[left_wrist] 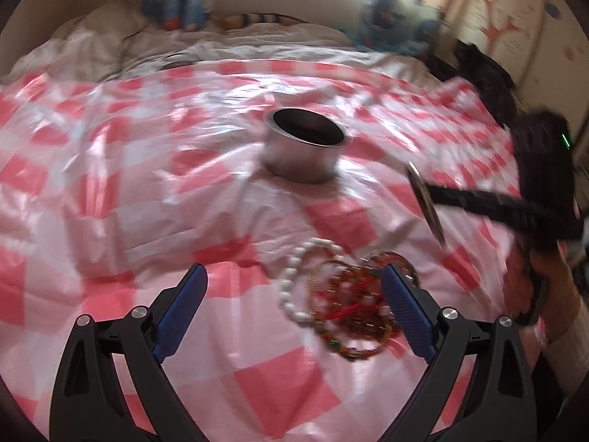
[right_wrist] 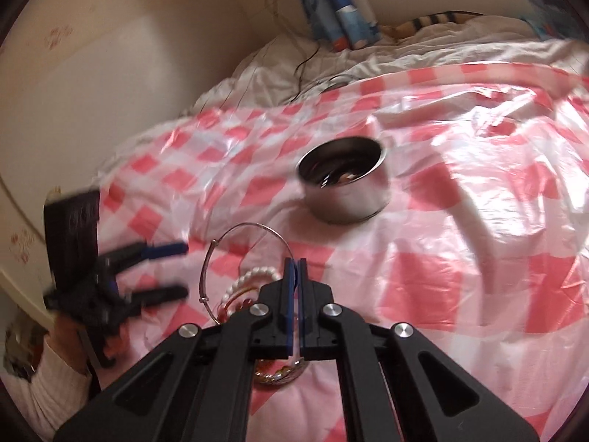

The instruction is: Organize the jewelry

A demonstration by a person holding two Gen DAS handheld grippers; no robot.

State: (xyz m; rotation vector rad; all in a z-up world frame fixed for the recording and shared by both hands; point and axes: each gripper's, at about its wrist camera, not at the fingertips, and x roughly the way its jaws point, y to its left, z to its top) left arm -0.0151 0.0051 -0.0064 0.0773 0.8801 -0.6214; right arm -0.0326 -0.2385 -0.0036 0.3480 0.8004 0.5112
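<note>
My right gripper (right_wrist: 294,262) is shut on a thin silver bangle (right_wrist: 244,224), which hangs above a pile of beaded bracelets (right_wrist: 276,372) and a white pearl bracelet (right_wrist: 254,276). In the left wrist view the same bangle (left_wrist: 427,206) shows edge-on, pinched in the right gripper (left_wrist: 431,194), to the right of the bowl. My left gripper (left_wrist: 294,270) is open with nothing between its blue pads, low over the pearl bracelet (left_wrist: 291,287) and the tangled beaded bracelets (left_wrist: 349,302). A round steel bowl (left_wrist: 302,154) (right_wrist: 346,199) stands beyond, with a few pieces inside.
Everything lies on a crinkled pink-and-white checked plastic sheet (left_wrist: 110,184) spread over a bed. White bedding (right_wrist: 279,70) with black cables and blue packages (right_wrist: 338,11) lies at the far end. A wall (right_wrist: 92,73) runs along one side. A person's sleeved hand (right_wrist: 55,372) holds the left gripper (right_wrist: 184,269).
</note>
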